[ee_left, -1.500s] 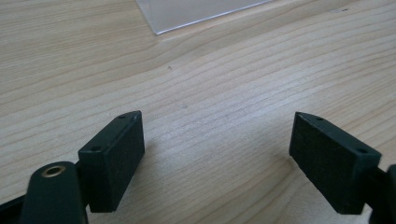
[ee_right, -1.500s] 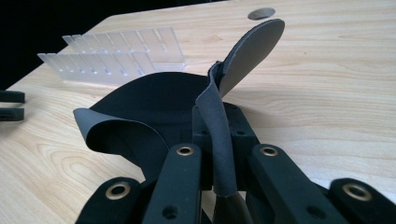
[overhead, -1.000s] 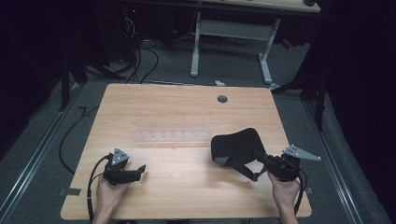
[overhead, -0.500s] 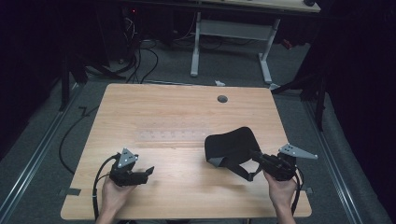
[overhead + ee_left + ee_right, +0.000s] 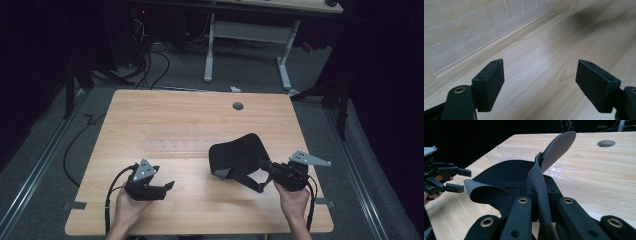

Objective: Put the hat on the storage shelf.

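Currently the right claw (image 5: 266,166) is clamped on the black fabric piece's (image 5: 235,156) edge; the left claw (image 5: 167,186) stands apart, empty. Next, the left claw should grip the near-left edge before spreading the piece on the bench (image 5: 165,125).

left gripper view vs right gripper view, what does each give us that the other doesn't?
Left gripper view alone: the left gripper from behind, jaws wide apart with nothing between them, over bare wood. Right gripper view alone: the right gripper shut on the edge of the black mouse pad, which curls upward, plus the round hole in the table and the left gripper seen farther off, open. Shared: the wooden table and the clear plastic rack lying on it.
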Action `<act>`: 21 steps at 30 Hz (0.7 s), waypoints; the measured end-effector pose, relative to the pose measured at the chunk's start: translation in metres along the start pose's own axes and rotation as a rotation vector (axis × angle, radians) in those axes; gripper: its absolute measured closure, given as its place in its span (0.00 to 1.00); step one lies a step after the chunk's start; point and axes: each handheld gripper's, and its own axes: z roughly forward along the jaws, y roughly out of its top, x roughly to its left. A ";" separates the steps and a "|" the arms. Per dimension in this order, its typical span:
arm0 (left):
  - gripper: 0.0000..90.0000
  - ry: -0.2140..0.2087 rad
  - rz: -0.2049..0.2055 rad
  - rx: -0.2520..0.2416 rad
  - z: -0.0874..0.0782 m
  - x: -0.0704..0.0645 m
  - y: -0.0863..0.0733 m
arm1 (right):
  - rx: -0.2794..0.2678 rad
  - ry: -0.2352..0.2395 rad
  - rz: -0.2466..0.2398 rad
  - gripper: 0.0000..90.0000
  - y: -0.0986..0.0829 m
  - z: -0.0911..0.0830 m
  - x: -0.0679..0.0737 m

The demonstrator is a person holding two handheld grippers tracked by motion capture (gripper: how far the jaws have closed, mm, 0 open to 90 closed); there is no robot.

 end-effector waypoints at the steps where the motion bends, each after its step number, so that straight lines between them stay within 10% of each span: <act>1: 0.26 -0.009 0.009 0.004 0.000 -0.002 -0.001 | 0.003 0.008 0.001 0.95 0.000 0.001 0.002; 21: 0.24 -0.104 0.081 -0.032 0.009 -0.033 0.005 | 0.048 0.115 -0.031 0.95 0.003 0.030 0.027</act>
